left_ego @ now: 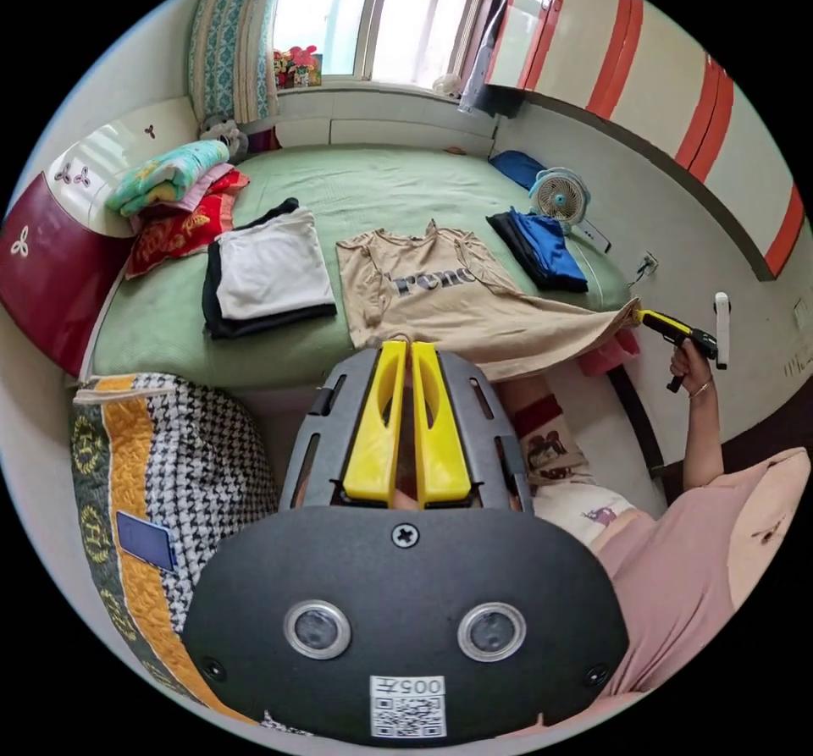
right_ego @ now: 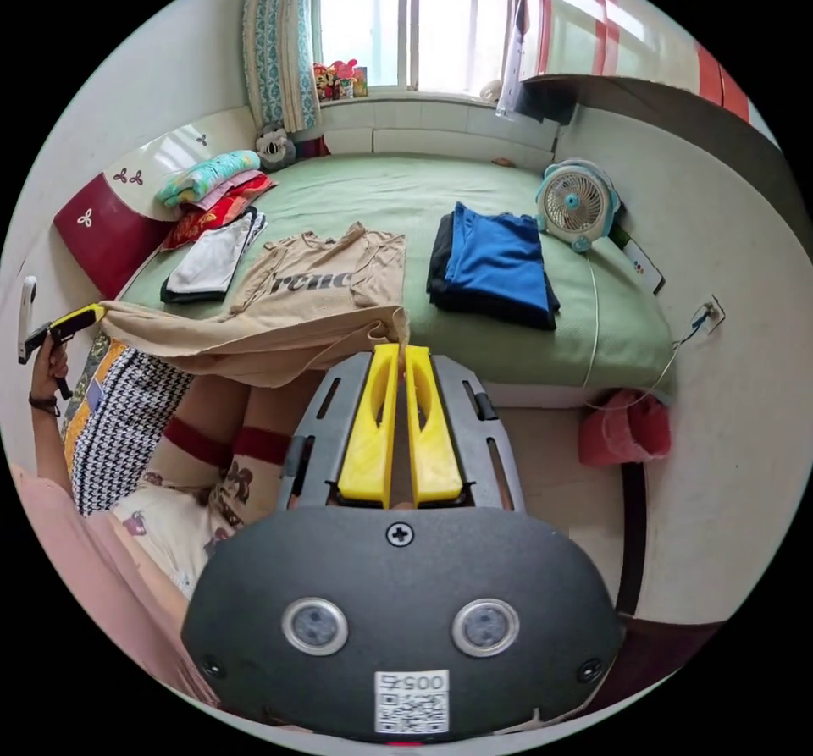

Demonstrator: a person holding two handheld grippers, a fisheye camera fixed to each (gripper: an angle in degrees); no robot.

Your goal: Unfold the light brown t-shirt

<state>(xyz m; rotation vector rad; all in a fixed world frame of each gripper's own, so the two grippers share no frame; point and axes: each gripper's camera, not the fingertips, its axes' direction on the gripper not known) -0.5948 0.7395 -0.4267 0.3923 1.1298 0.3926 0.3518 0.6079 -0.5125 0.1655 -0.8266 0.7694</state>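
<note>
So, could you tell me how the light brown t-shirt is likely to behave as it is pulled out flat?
The light brown t-shirt looks floppy: its hem sags between the left gripper and right gripper. It probably weighs little, since pinched corners carry it. It may wrinkle, as folds already show.

The bed (left_ego: 373, 189) carries a green cover and runs up to the wall below the window. Lying directly on it: the light brown t-shirt (left_ego: 423, 290), spread front-up near the front edge, with its hem drawn past that edge; a folded white garment on a black one (left_ego: 267, 278) on one side of it; a folded blue garment on a black one (right_ego: 495, 265) on the other side; a stack of colourful bedding (left_ego: 174, 197) beside the headboard; and a small fan (right_ego: 577, 206) against the wall.
</note>
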